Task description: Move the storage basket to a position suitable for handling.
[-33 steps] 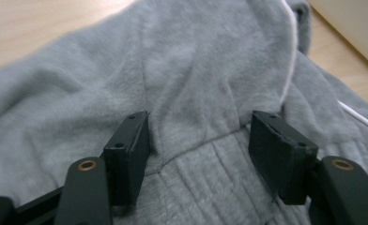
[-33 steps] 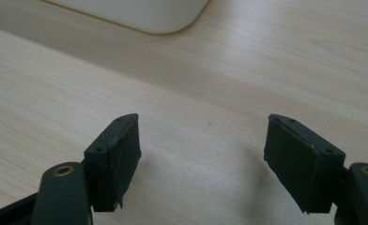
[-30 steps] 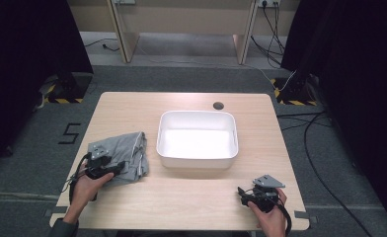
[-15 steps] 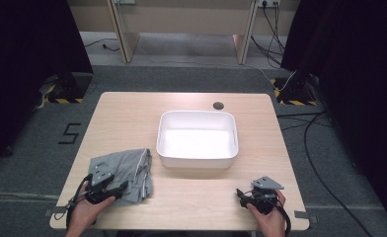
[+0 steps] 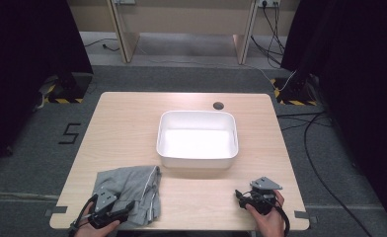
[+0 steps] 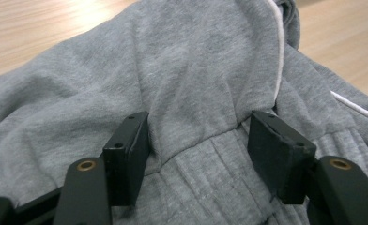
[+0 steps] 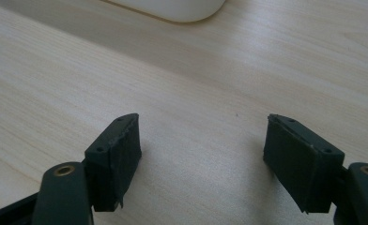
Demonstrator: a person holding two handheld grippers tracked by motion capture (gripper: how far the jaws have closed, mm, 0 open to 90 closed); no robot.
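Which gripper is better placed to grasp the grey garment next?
Left. The left gripper is at the garment, its jaws open with a fold of cloth between them. The right gripper is far off, open over bare table.

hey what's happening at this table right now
A person sits at a wooden table with tongs in each hand. The left tongs are at the near left corner, their jaws spread over a fold of a crumpled grey sweatshirt; whether they pinch it is unclear. The right tongs rest open on bare wood near the right edge, holding nothing. An empty white tub stands in the middle of the table.
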